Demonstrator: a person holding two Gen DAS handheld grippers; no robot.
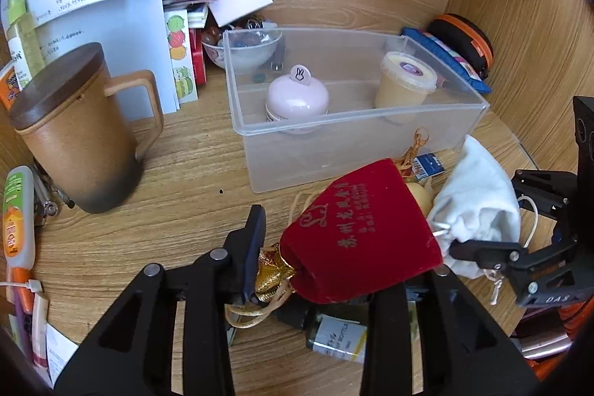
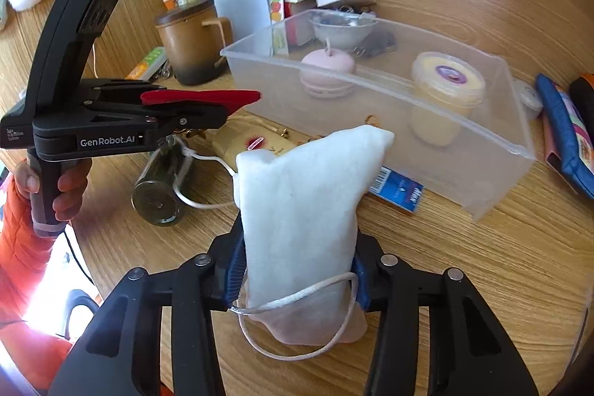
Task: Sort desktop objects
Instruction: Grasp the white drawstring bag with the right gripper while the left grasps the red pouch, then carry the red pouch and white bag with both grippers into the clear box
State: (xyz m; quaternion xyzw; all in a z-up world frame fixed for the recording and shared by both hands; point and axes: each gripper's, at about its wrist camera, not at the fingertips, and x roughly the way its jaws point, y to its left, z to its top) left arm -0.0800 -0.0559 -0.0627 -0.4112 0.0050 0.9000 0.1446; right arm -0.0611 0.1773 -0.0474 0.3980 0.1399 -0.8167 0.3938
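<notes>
Wooden counter (image 1: 148, 173), cluttered. Left gripper (image 1: 334, 270): fingers clamped on red pouch (image 1: 356, 232). Right gripper (image 2: 297, 277): clamped on white pouch (image 2: 304, 203). Step: carrying; next, likely release into clear bin (image 1: 371, 151).

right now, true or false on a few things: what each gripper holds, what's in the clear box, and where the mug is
1. The left gripper holds a red pouch. True.
2. The right gripper is open and holds nothing. False: its fingers are shut on a white pouch.
3. The clear box holds a pink round case and a lidded cream tub. True.
4. The brown mug stands inside the clear box. False: it stands on the desk beside the box, lid on.
5. The white pouch is already in the box. False: it is outside, in the fingers.
</notes>
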